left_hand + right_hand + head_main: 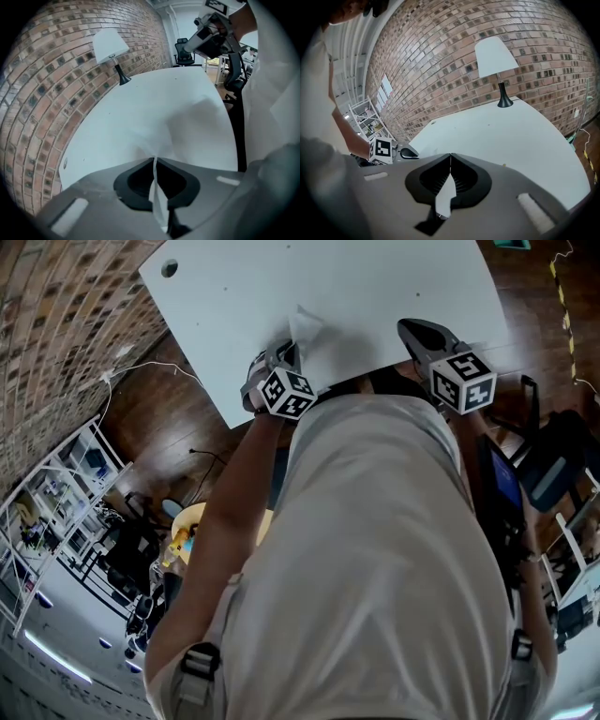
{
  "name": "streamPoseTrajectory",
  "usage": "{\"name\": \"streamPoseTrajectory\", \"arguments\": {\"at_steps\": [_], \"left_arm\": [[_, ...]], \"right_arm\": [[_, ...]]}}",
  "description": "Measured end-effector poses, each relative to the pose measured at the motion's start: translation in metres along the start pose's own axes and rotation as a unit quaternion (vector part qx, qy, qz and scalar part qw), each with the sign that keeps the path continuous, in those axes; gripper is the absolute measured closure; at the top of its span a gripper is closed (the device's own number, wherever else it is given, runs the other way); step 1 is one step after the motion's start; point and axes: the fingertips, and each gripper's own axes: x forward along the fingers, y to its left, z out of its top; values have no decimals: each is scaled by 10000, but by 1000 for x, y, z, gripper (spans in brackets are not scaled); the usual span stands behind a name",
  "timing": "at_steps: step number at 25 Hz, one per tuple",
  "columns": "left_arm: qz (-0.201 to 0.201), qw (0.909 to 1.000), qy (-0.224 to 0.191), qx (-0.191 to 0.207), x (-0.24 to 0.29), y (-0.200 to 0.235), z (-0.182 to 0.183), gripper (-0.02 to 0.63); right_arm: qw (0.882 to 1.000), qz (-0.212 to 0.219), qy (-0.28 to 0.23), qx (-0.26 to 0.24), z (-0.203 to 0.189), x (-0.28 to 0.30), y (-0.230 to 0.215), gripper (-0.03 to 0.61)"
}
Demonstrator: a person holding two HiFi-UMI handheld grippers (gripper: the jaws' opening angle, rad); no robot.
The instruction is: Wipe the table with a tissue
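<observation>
A white tissue [190,126] lies spread on the white table [140,98], and one corner of it is pinched in my left gripper [154,158], which is shut on it. In the head view the tissue [306,330] sticks up from the left gripper [289,354] near the table's [375,287] near edge. My right gripper [414,330] hovers over the same edge further right, and its jaws meet at the tips with nothing between them [450,154]. The right gripper view shows the left gripper [405,152] low at the left.
A lamp [495,58] with a white shade and a black foot stands at the table's far end by the brick wall [440,61]. A black office chair [185,51] stands beyond the table. Wooden floor and shelving [56,493] lie to the person's left.
</observation>
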Motion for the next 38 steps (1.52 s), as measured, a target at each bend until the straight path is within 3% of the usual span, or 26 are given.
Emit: {"name": "streamPoseTrajectory", "arguments": {"at_steps": [6,9,13,19,24,30,35,38], "left_arm": [[-253,9984,-412,279,15,-7,42,606],[-145,9991,-362,189,27,9,55,606],[143,9992,82,-355,33,45,41,605],[-149,9969,410,-653,16,43,-2,606],[-529,9962,272,-632,-4,23,-29,606],[-1211,9916,11,-464,-14,-33,-9,606],[-1027,9915,-526,-598,-33,-28,6,606],[-809,9914,-712,-745,-41,-10,-2,606]], "right_arm": [[10000,-66,-4,44,3,2,1,569],[9999,-158,17,66,0,-3,-1,569],[9997,-233,6,99,-3,-9,-2,569],[9997,-205,-89,96,3,-7,13,569],[9998,-105,-169,-6,11,13,42,569],[9998,-67,-196,-53,2,13,61,569],[9994,-168,-268,-128,-2,5,74,569],[9992,-271,-296,49,-16,-1,80,569]]}}
